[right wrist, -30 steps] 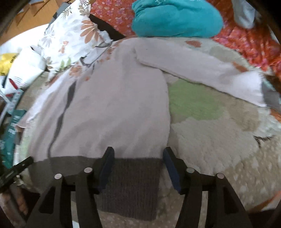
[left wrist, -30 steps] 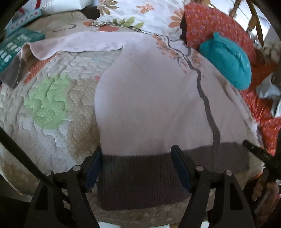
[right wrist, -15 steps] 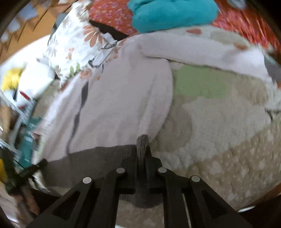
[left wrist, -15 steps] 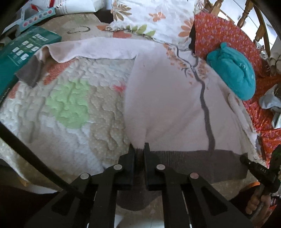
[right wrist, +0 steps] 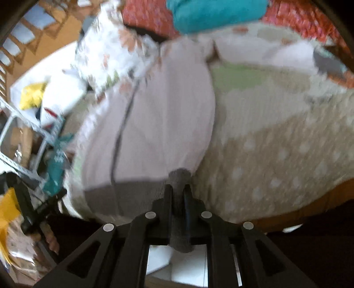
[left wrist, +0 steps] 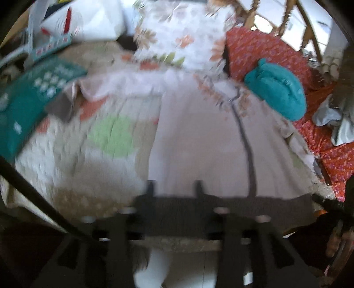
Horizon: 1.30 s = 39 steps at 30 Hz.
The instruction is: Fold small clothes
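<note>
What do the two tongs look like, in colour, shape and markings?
Both tongs are black, each with two flat, angular fingers with cut-out openings and round silver rivets. The left tongs are blurred here. The right tongs show a blue pad on the inner face of one finger. A thin black cable runs beside the left tongs.

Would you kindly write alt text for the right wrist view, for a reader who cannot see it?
The right claw is shut on the grey hem of a pale pink sweater spread over a quilted bedcover. A teal garment lies at the far edge. The picture is blurred.
</note>
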### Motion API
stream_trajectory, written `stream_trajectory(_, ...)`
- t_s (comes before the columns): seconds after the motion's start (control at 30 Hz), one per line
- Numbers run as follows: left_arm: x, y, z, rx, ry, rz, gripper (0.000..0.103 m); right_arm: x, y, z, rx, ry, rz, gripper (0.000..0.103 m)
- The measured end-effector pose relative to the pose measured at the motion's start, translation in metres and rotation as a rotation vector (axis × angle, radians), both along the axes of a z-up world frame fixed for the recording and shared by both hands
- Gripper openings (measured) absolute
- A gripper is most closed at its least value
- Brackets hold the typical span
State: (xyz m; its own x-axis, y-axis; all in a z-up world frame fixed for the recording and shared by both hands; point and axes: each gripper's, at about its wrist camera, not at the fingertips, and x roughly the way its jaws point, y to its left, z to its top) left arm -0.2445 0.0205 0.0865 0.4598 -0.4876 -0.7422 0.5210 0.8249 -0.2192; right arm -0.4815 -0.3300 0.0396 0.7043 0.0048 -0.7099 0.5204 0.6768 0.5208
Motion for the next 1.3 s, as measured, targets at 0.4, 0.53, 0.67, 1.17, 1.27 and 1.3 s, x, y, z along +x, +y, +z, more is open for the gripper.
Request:
stream_trajectory(0.4,0.085,-0.101,0.009,-0.085,-0.062,-0.056,0.076,-0.084,-0.177,-0.015,-0.014,0.192,-0.589,0.045)
stream_trajectory(0.53,0.105,-0.103,-0.017,-0.044,-0.033,-0.03,0.076,-0.076,-0.203,-0.033,0.034,0.183,-0.669,0.045)
stream_trajectory(0.67,0.118,-0.096,-0.031,-0.012,-0.022,0.028,0.076,-0.041,-0.221,-0.034,-0.052,0.176,-0.677,0.05)
stream_trajectory(1.17,0.187,-0.027,0.015,-0.121,-0.062,0.234,0.076,-0.035,-0.276,0.083,-0.362,0.226,-0.825,0.004)
stream_trajectory(1.27,0.196,-0.013,0.023,-0.183,-0.053,0.279,0.076,0.017,-0.261,0.102,-0.376,0.17,-0.705,0.004)
stream_trajectory(1.3,0.199,-0.007,0.024,-0.21,-0.038,0.294,0.076,0.041,-0.252,0.105,-0.367,0.146,-0.647,0.004)
